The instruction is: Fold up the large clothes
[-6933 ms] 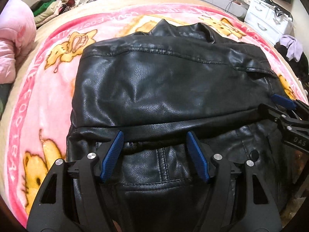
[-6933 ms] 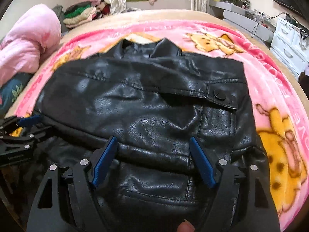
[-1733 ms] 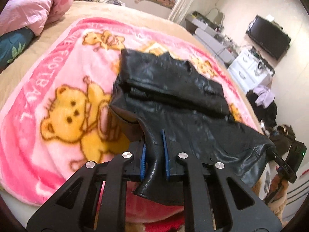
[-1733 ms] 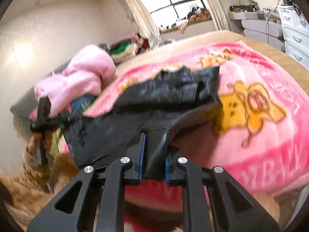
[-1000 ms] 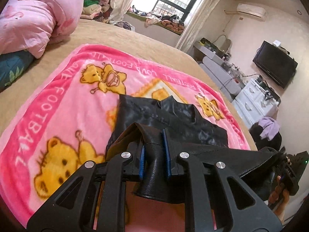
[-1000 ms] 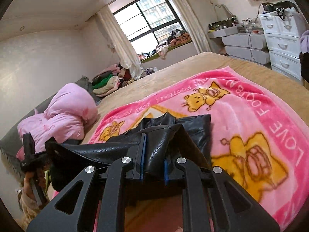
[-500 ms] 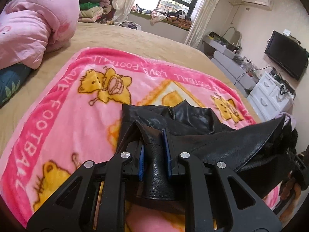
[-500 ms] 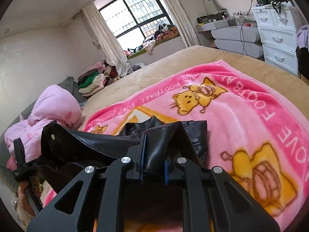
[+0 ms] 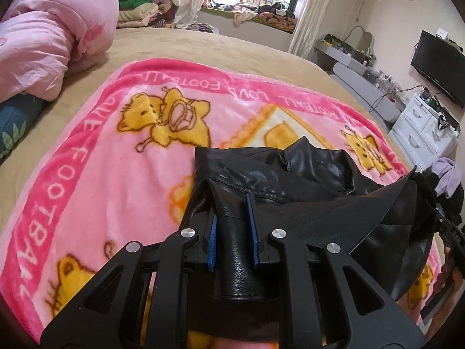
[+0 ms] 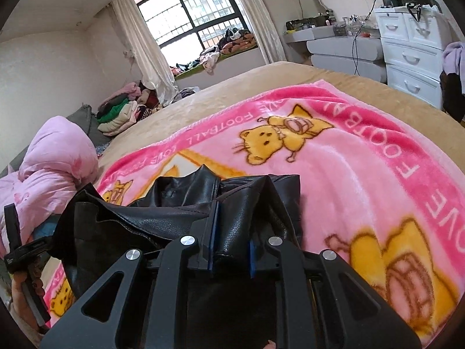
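Jaws of both grippers, just loosening, pinch jacket (image 9: 290,180) leather.

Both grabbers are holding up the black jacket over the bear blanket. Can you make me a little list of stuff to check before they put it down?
1. Left hand-held gripper pinching the black jacket: ok, though its jaws have just been opening.
2. Right hand-held gripper pinching the hem: ok, jaws likewise just opening.
3. Collar end lying on the pink blanket: ok.
4. Lifted edge level between both grippers: cannot tell.
5. Blanket free beyond the collar: ok.
6. Sleeves tucked inside: cannot tell.
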